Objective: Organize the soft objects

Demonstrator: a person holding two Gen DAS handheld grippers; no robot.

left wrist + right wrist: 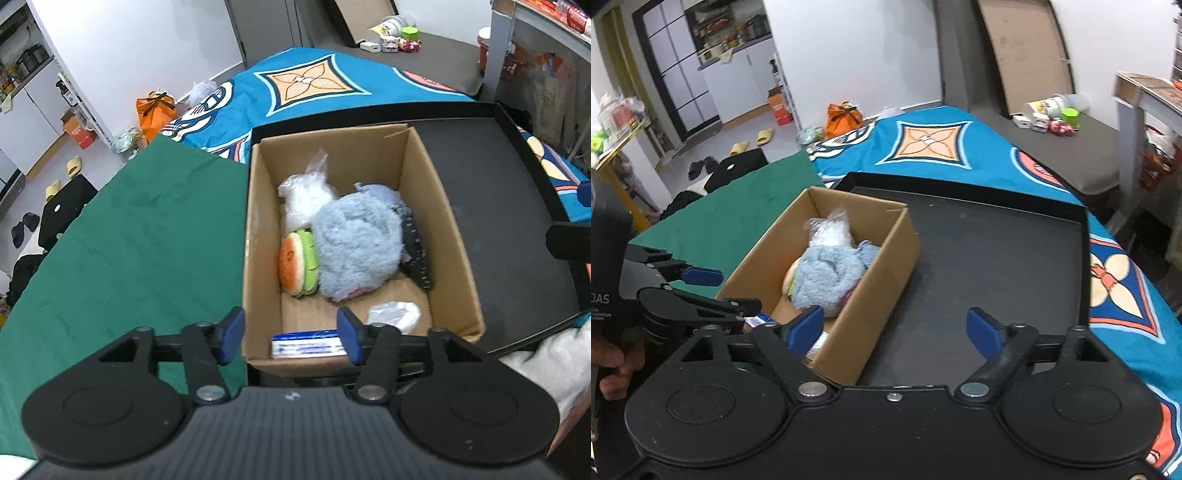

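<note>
An open cardboard box [454, 236] [882, 291] stands at the left end of a black tray [509, 206] [997, 258]. Inside lie a fluffy pale-blue plush [358, 243] [827, 277], a burger plush [295, 264] on its side, a clear bag of white stuff [306, 195] [831, 230], a black strap-like thing [417, 254], a small white packet [395, 314] and a blue-and-white tissue pack [306, 345]. My left gripper [291, 334] [731, 295] hovers open over the box's near end, nothing between its pads. My right gripper [894, 330] stands wide open and empty above the box's near right corner.
The tray rests on a blue patterned blanket [306, 85] [931, 140]; a green cloth [129, 240] [738, 221] covers the surface left of the box. A white sleeve [546, 369] is at the lower right. Slippers and bags lie on the floor at left.
</note>
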